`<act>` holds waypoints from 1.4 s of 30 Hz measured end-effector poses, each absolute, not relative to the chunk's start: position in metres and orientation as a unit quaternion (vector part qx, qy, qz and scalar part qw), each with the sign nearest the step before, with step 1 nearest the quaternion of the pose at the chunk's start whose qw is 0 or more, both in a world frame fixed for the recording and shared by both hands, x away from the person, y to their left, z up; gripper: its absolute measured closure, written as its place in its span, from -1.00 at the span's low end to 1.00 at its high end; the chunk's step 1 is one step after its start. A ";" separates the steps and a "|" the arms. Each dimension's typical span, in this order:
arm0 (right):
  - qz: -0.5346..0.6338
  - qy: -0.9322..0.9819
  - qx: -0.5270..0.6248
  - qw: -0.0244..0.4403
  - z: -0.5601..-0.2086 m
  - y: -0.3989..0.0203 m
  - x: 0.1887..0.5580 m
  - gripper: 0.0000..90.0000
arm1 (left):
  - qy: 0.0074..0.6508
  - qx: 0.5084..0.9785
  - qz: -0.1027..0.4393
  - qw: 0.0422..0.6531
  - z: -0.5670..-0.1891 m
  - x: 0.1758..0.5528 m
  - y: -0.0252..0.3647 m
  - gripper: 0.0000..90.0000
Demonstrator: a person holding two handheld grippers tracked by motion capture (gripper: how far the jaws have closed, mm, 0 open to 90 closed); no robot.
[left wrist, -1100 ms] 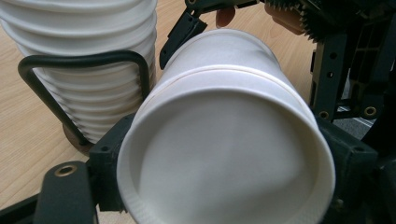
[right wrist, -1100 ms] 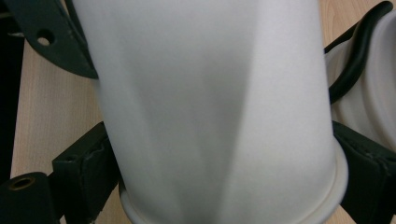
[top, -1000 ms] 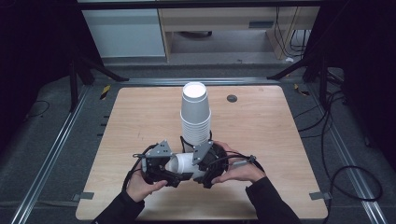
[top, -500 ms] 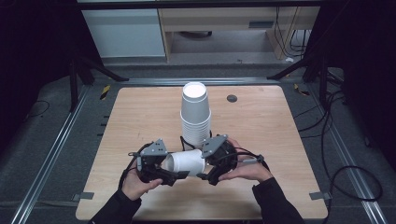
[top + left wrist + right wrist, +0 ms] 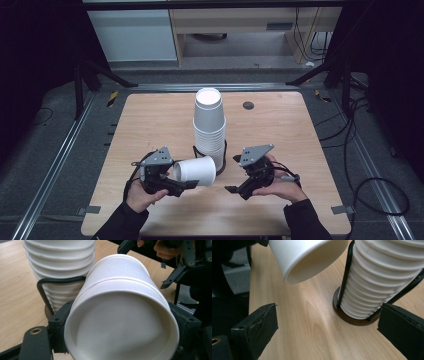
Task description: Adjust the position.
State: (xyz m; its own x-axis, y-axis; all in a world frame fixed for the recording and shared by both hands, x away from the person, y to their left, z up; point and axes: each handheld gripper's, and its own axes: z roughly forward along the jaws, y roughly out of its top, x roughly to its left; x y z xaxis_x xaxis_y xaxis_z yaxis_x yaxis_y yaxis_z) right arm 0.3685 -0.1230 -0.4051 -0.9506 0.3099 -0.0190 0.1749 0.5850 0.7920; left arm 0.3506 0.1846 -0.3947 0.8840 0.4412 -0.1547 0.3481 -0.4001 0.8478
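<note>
- The person's left hand [image 5: 137, 196] is coming in at the near edge of the table [image 5: 150, 115], at about 7 o'clock from the table's middle, and is holding the left gripper [image 5: 182, 184].
- The left gripper is clamping a single white paper cup [image 5: 195, 171] between its jaws; the cup is lying on its side above the wood, its closed base toward the gripper and its open mouth pointing toward 3 o'clock.
- In the left gripper view the cup [image 5: 122, 315] is sitting squeezed between the two black jaws, its base facing the camera.
- The person's right hand [image 5: 280, 185] is gripping the right gripper [image 5: 231, 189] at about 5 o'clock from the table's middle; its jaws are standing wide apart with nothing between them.
- The cup's open mouth [image 5: 312, 267] is hanging just beyond the right gripper's parted jaws, apart from them, as the right gripper view is showing.
- Farther off, at 12 o'clock from the two grippers, a tall stack of white cups [image 5: 209, 127] is standing upright in a black wire holder [image 5: 223, 159] with a round dark base [image 5: 352, 317].
- The held cup is lying just beside the foot of the stack, at its 7 o'clock.
- A small dark disc [image 5: 248, 105] is lying on the far part of the table, at 2 o'clock from the stack.
</note>
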 end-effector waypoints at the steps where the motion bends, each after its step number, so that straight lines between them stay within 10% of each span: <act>1: 0.442 0.883 0.140 0.073 -0.406 -0.125 0.368 -0.93 | 0.234 0.835 0.048 0.495 -0.395 0.350 0.185 -0.54; 42: 0.478 0.874 0.083 -0.030 -0.430 -0.095 0.364 -0.86 | 0.159 0.844 -0.010 0.512 -0.404 0.339 0.150 -0.54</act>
